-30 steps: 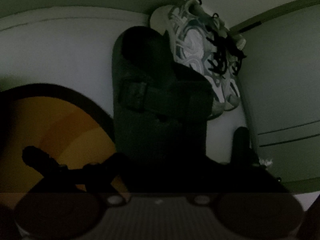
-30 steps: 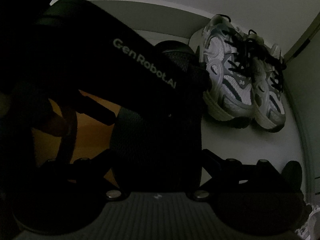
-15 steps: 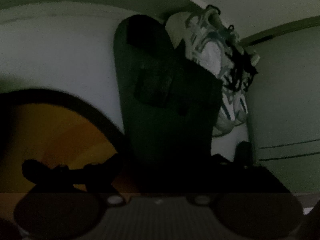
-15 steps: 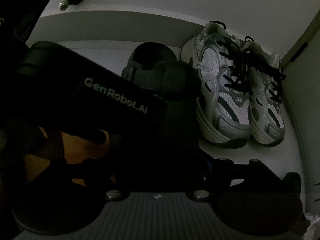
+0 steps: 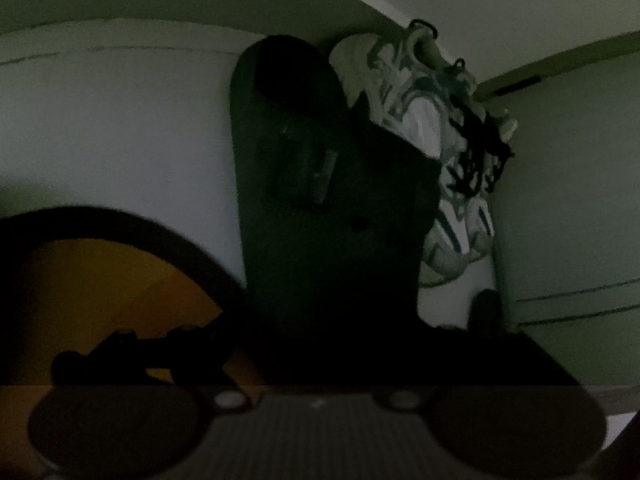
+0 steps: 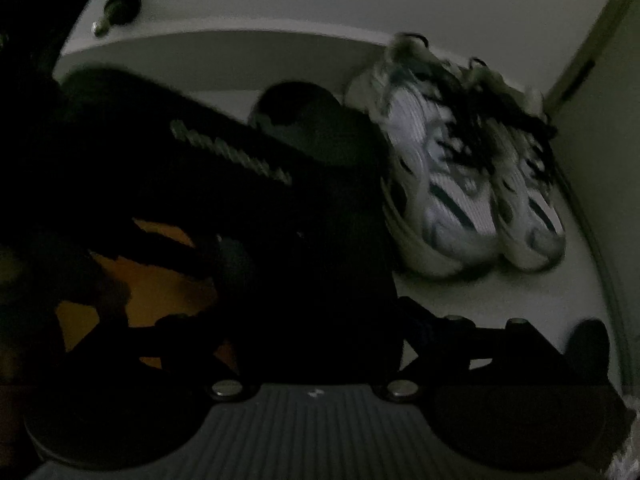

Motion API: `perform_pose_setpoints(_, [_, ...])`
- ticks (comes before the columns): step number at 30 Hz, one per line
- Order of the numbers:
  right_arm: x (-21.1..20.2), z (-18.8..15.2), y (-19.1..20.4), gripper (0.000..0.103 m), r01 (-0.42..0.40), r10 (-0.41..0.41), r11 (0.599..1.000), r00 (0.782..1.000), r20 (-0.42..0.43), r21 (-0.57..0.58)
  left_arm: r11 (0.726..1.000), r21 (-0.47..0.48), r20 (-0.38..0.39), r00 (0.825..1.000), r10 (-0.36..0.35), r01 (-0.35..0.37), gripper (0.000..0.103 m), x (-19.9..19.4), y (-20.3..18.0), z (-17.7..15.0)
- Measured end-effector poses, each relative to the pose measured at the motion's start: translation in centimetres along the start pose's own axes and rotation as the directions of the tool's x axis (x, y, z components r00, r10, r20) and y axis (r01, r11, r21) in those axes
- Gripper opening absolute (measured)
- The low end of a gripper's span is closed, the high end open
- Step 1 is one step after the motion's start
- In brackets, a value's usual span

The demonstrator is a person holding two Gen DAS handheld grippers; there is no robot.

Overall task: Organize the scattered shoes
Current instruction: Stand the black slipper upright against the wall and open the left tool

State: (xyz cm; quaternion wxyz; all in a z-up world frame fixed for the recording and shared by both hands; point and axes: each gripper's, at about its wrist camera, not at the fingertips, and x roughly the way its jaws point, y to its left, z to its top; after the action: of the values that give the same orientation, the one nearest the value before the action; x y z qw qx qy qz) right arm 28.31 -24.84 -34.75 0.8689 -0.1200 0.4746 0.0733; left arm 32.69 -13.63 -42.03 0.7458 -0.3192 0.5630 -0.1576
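The scene is very dark. In the left wrist view a black strapped sandal (image 5: 288,168) runs from my left gripper (image 5: 280,336) up along the white shelf (image 5: 120,140), its far end beside a pair of white-and-grey sneakers (image 5: 420,120) with black laces. The fingers sit on either side of its near end, shut on it. In the right wrist view a black sandal (image 6: 320,264) fills the gap of my right gripper (image 6: 324,340), which is shut on it. The left gripper's lettered casing (image 6: 224,148) crosses from the left. The sneakers (image 6: 440,184) stand side by side to the right.
A white back wall and a side panel (image 6: 600,160) close the shelf (image 6: 520,296) behind and to the right of the sneakers. An orange floor (image 5: 100,288) shows below the shelf's front edge at the left. A small metal knob (image 6: 116,12) sticks out at the upper left.
Both grippers have pushed further into the shelf. The sandal in the left gripper has straightened and now lies close alongside the sneakers, which look larger and blurred in the right wrist view.
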Motion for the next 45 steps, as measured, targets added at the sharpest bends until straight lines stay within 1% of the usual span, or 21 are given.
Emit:
perform_pose_setpoints(2, [-0.2, -0.8, -0.1, 0.091, 0.004, -0.004, 1.000, 1.000, -0.013, 0.010, 1.000, 0.022, -0.008, 1.000, -0.002, 0.003, 0.082, 0.0, -0.1, -0.5])
perform_pose_setpoints(4, [-0.3, -1.6, -0.1, 0.091, 0.007, -0.007, 1.000, 1.000, -0.026, 0.021, 1.000, 0.012, -0.012, 1.000, -0.006, 0.006, 0.082, -0.1, 0.1, -0.9])
perform_pose_setpoints(7, [-0.2, -2.6, -0.6, 0.091, -0.002, 0.006, 0.997, 0.999, -0.054, 0.071, 1.000, 0.003, -0.012, 1.000, -0.005, 0.005, 0.082, -0.1, 0.1, -1.2])
perform_pose_setpoints(8, [-0.2, -2.6, -0.8, 0.086, -0.010, 0.015, 0.996, 0.998, -0.053, 0.085, 1.000, 0.005, -0.011, 1.000, -0.004, 0.004, 0.082, -0.1, 0.0, -1.2])
perform_pose_setpoints(10, [-0.1, -2.6, -1.0, 0.083, -0.018, 0.023, 0.995, 0.999, -0.047, 0.100, 1.000, 0.013, -0.009, 1.000, -0.007, 0.007, 0.082, -0.1, 0.0, -1.2])
perform_pose_setpoints(15, [0.5, -1.4, -1.0, 0.082, -0.019, 0.024, 0.994, 0.999, -0.043, 0.105, 1.000, 0.008, 0.005, 1.000, -0.005, 0.005, 0.082, -0.3, 0.4, -0.6])
perform_pose_setpoints(18, [1.0, -0.5, -0.6, 0.082, -0.014, 0.019, 0.994, 0.999, -0.047, 0.109, 1.000, 0.004, 0.018, 1.000, 0.009, -0.009, 0.082, -0.3, 0.6, 0.3])
perform_pose_setpoints(21, [1.2, -0.1, -0.4, 0.082, -0.010, 0.016, 0.992, 0.999, -0.046, 0.127, 0.997, 0.074, 0.007, 1.000, 0.012, -0.012, 0.082, -0.1, 0.1, 1.5])
perform_pose_setpoints(24, [1.2, 0.2, 0.1, 0.082, -0.005, 0.010, 0.989, 0.999, -0.032, 0.145, 0.997, 0.076, 0.004, 1.000, 0.009, -0.010, 0.082, 0.1, -0.1, 2.1])
perform_pose_setpoints(26, [1.5, 0.7, 0.2, 0.083, 0.001, 0.005, 0.988, 0.999, -0.042, 0.153, 0.997, 0.069, 0.004, 1.000, 0.018, -0.018, 0.082, 0.2, 0.0, 2.4])
perform_pose_setpoints(28, [1.6, 0.8, 0.3, 0.083, 0.004, 0.004, 0.988, 0.999, -0.049, 0.154, 0.998, 0.067, 0.008, 1.000, 0.016, -0.017, 0.084, 0.3, 0.0, 2.3])
perform_pose_setpoints(35, [1.5, 0.5, 0.1, 0.084, 0.000, 0.006, 0.989, 0.999, -0.040, 0.145, 0.999, 0.046, 0.020, 1.000, 0.015, -0.016, 0.084, 0.3, 0.1, 1.8])
perform_pose_setpoints(37, [1.5, 0.4, 0.0, 0.085, -0.007, 0.012, 0.989, 0.999, -0.037, 0.150, 0.998, 0.050, 0.021, 0.999, 0.029, -0.030, 0.083, -0.2, -0.1, 1.9])
perform_pose_setpoints(38, [1.3, 0.2, -0.3, 0.087, -0.026, 0.032, 0.983, 0.999, -0.033, 0.180, 0.997, 0.053, 0.028, 0.998, 0.050, -0.052, 0.083, -0.5, -0.4, 1.7])
perform_pose_setpoints(39, [1.2, 0.0, -0.6, 0.088, -0.044, 0.052, 0.977, 0.998, -0.028, 0.210, 0.997, 0.053, 0.036, 0.997, 0.061, -0.063, 0.088, -0.8, -0.7, 1.5])
perform_pose_setpoints(40, [1.1, -0.2, -0.8, 0.088, -0.062, 0.070, 0.969, 0.997, -0.023, 0.239, 0.997, 0.057, 0.042, 0.998, 0.056, -0.059, 0.093, -1.1, -0.9, 1.3])
perform_pose_setpoints(42, [0.2, -1.0, -0.9, 0.088, -0.052, 0.060, 0.963, 0.998, -0.021, 0.264, 0.997, 0.071, 0.048, 0.998, 0.033, -0.036, 0.095, -1.6, -1.2, 0.9])
perform_pose_setpoints(45, [-0.8, -1.7, -1.1, 0.088, -0.049, 0.055, 0.959, 0.998, -0.012, 0.278, 0.995, 0.090, 0.054, 0.998, 0.031, -0.036, 0.097, -2.4, -1.9, 0.2])
